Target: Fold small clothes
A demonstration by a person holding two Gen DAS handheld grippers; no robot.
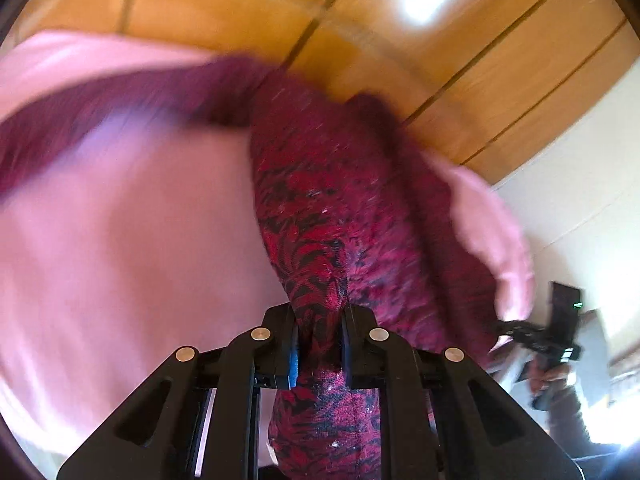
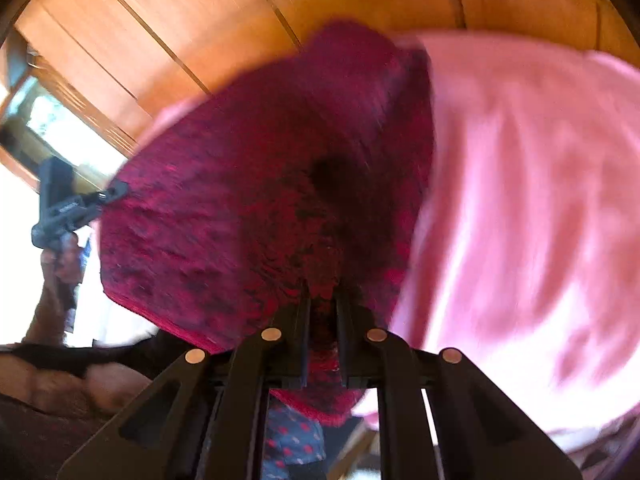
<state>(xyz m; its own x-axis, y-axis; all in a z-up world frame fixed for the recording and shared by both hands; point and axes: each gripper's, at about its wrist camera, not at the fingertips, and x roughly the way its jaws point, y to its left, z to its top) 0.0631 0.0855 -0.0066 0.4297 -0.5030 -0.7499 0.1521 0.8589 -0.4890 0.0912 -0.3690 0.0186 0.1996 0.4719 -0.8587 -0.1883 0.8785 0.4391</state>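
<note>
Up against the wood-panelled ceiling [image 1: 400, 40], both claws, left claw [image 1: 319, 344] and right claw [image 2: 322, 332], clench the crimson patterned garment [image 1: 320, 208] (pink lining [image 2: 520, 200]); no legible writing.

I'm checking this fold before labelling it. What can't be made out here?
- Left wrist view: the pink cloth is motion-blurred; its shape is unclear.
- Left wrist view: the right gripper is small and blurred near the edge.
- Right wrist view: the red garment hides its own far side; the kind of garment is unclear.
- Both views: no folding surface shows, only wooden panels.
</note>
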